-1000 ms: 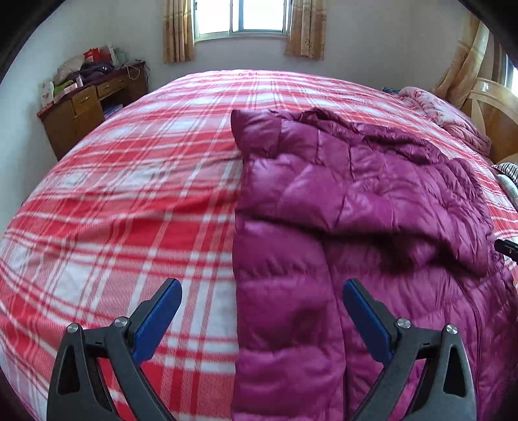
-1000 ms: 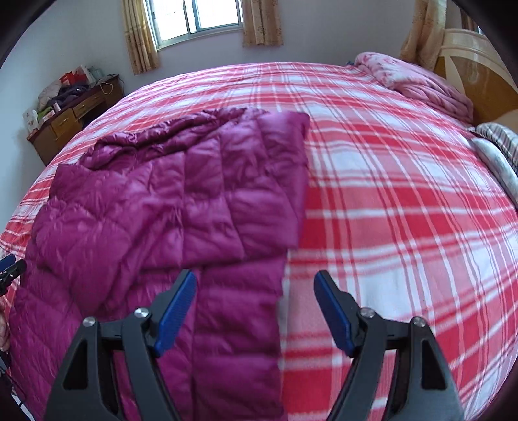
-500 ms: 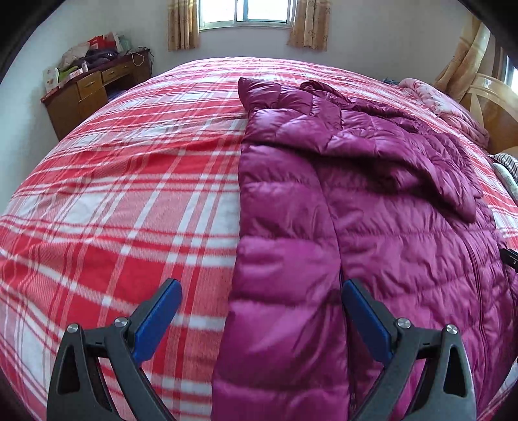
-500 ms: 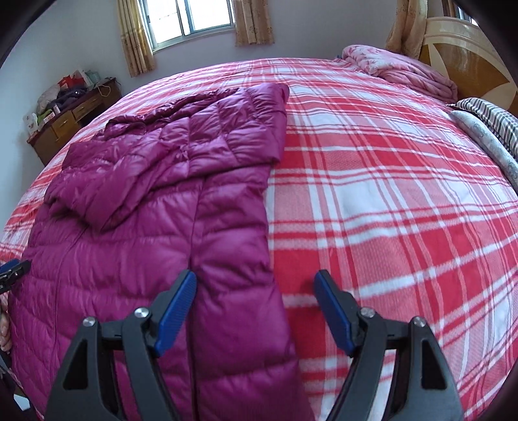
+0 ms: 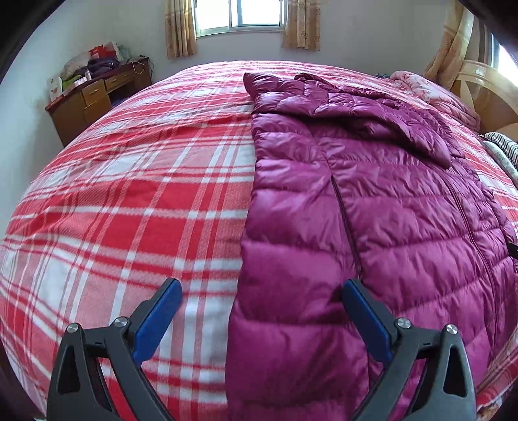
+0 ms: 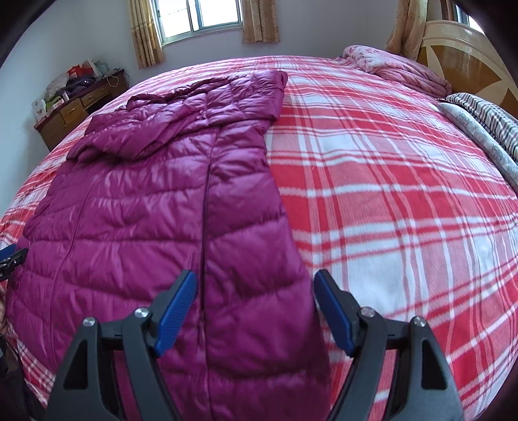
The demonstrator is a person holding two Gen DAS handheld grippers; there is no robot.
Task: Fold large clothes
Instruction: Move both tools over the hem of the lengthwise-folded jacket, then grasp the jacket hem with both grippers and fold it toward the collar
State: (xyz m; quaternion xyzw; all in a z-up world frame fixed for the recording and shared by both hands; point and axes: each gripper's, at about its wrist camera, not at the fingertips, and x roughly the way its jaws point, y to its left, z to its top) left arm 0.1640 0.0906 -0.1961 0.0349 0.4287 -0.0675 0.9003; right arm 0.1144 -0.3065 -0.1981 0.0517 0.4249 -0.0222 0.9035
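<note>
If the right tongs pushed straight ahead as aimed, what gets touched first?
Probably the purple down jacket: its right panel lies between the open right tongs; depth is uncertain.

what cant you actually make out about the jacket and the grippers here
- Jacket hem: cut off by the bottom edge in both wrist views.
- Jacket's underside and lower layers: hidden by its own top layer.
- Left gripper, right gripper: jaws open; whether they touch the fabric is unclear.

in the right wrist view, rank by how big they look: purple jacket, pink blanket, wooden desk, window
1. purple jacket
2. pink blanket
3. wooden desk and window: look alike, and both are far off, so unranked.
</note>
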